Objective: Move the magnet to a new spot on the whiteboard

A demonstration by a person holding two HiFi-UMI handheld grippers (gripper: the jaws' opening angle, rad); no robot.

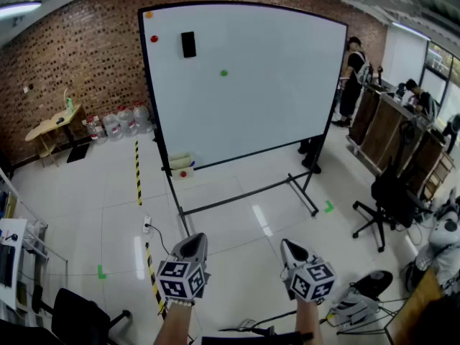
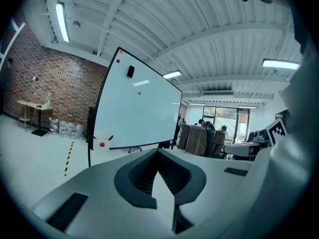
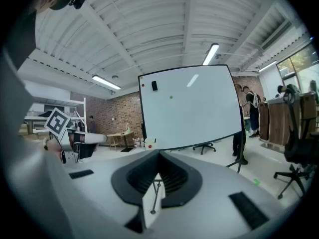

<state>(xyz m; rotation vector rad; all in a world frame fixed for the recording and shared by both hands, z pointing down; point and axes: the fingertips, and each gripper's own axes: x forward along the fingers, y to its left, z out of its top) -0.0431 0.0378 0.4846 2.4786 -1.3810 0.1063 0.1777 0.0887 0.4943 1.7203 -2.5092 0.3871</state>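
On the whiteboard (image 1: 273, 99) in the head view, the red dot (image 1: 154, 39), orange dot (image 1: 149, 14), green dot (image 1: 223, 72) and black rectangle (image 1: 188, 44) are too small to tell what they are. A pair of legs (image 1: 310, 157) shows under the board's lower edge, and the body above them is hidden behind it. The person's forearms (image 1: 172, 327) and the black chair (image 1: 79, 318) are cut off by that view's bottom edge.

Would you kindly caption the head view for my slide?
Shut and empty, the left gripper and right gripper face a whiteboard bearing a green magnet, a red magnet and a black eraser.
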